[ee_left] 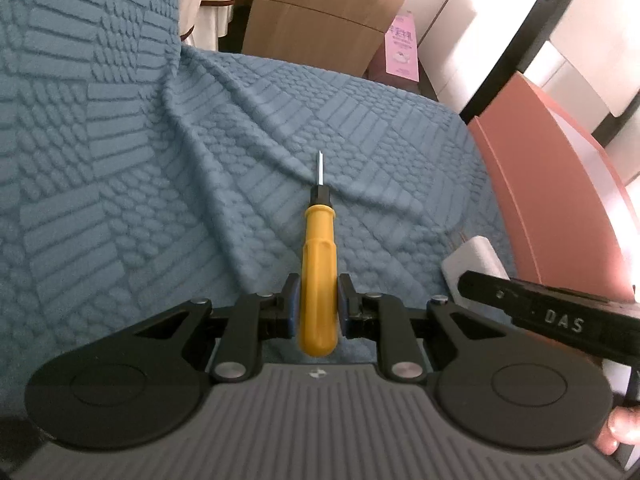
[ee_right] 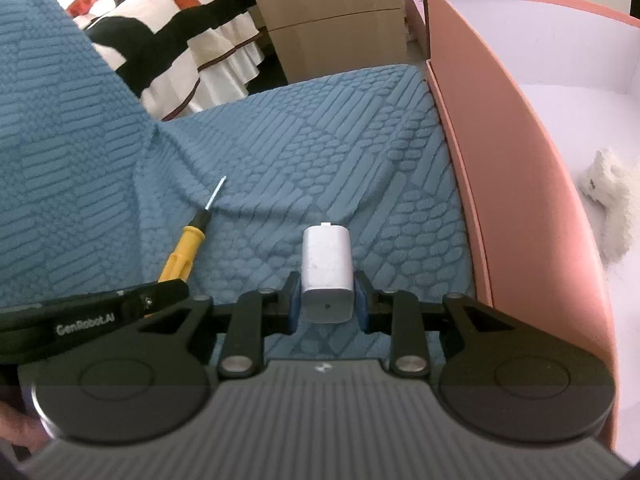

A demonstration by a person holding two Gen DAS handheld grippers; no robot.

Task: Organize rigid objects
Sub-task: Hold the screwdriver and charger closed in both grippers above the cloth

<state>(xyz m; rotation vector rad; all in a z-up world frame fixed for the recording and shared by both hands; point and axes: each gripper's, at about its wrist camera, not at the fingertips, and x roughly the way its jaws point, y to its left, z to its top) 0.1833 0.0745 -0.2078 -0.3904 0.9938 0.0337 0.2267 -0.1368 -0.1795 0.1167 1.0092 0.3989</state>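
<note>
Between the blue pads of the left gripper (ee_left: 319,306), at 6 o'clock in the left wrist view, sits the yellow handle of a screwdriver (ee_left: 318,276). The jaws pinch the thick butt end of the handle from both sides. Its black collar and thin metal shaft point toward 12 o'clock, out over the blue textured blanket (ee_left: 160,168). Whether the tool rests on the cloth or is held just above it cannot be told.

At 3 o'clock in that view the other tool's black finger reaches in, with a white charger block (ee_left: 474,258) partly hidden behind it, and beyond it curves the wall of a pink box (ee_left: 560,200).

Seen from the right wrist camera, the right gripper (ee_right: 327,300) closes its pads on the white charger block (ee_right: 327,270), gripping its near end on both sides; the block's small tab points toward 12 o'clock. The screwdriver (ee_right: 186,246) lies toward 10 o'clock, slanted, tip away, its handle running under the left gripper's black finger. The pink box (ee_right: 516,184) stands at 2 to 3 o'clock, just beside the blanket (ee_right: 320,140) edge. Inside it, on the pale floor, lies a white plush toy (ee_right: 612,200).

At 11 o'clock hangs a ruffled cloth in black, white and red (ee_right: 168,28), with a wooden drawer cabinet (ee_right: 332,20) at 12 o'clock.
</note>
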